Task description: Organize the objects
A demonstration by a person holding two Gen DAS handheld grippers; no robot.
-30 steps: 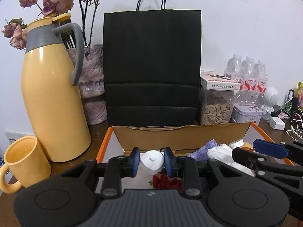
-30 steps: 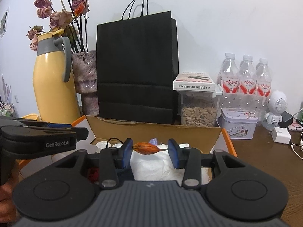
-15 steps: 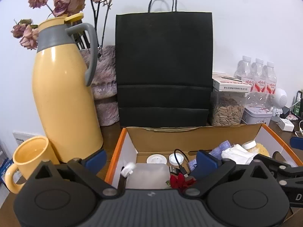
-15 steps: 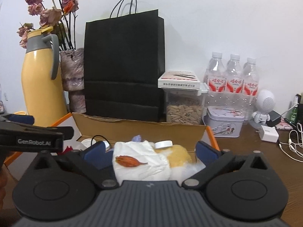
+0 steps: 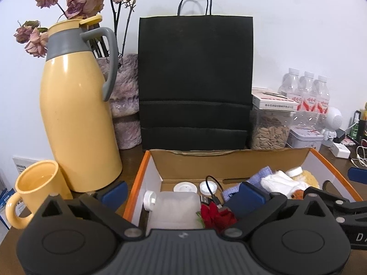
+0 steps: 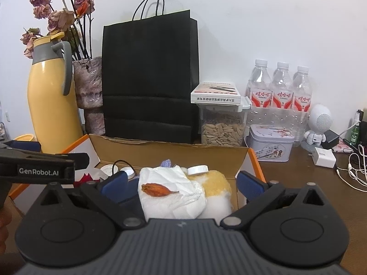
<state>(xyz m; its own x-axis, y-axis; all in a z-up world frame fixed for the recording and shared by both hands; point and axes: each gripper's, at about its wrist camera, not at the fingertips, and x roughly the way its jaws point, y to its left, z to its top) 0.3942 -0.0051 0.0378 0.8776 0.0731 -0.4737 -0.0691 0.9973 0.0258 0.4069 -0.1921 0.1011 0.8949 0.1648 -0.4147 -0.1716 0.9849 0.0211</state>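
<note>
Right claw point(image 6: 181, 186) spread wide around dried bud point(image 6: 158, 189), seemingly untouched.

Both fisheye views are evenly and fairly brightly lit by soft, diffuse light with no visible source. The plain white wall point(image 5: 298, 34) shows only faint shadows behind the matte black paper bag point(image 5: 195, 80), which keeps almost no surface detail. A soft vertical highlight runs down the glossy yellow plastic jug point(image 5: 78, 114). Straight edges bow outward, and dark vignetting fills the upper corners. Focus is sharp mid-frame; the dark ribbed gripper body point(image 6: 181, 247) along the bottom edge is slightly soft.
</note>
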